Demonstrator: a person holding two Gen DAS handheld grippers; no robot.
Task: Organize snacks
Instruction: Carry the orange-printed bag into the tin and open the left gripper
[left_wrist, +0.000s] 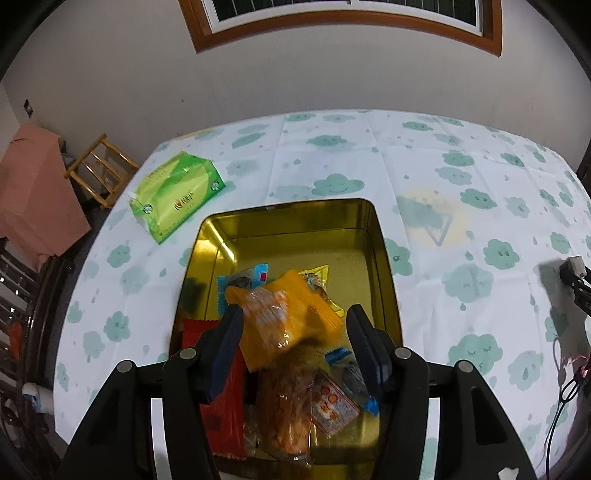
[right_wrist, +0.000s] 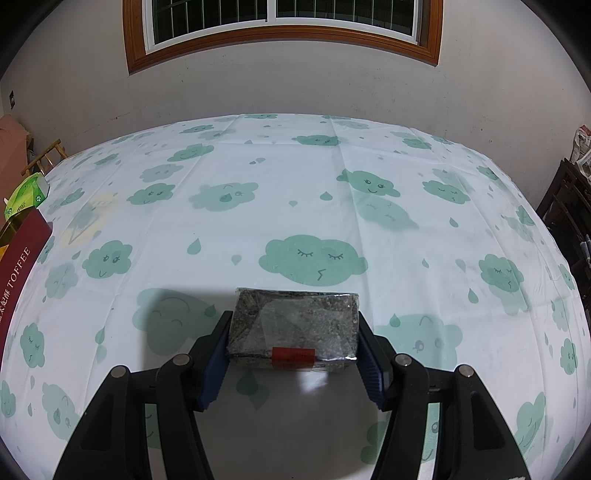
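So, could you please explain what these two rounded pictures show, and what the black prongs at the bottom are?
No robot arm is involved: a person holds a two-finger gripper in each hand, each carrying a fisheye camera looking along its fingers. The left wrist view shows the left gripper open above a gold tin of snacks, with a blurred orange snack packet between its jaws; a green tissue pack lies on the cloud-print tablecloth. The right wrist view shows the right gripper closed on a clear-wrapped dark block.

Pale wall (right_wrist: 280, 85), wood-framed window (right_wrist: 284, 33), cloud-print tablecloth (right_wrist: 295, 192), wooden stool (left_wrist: 99, 170).
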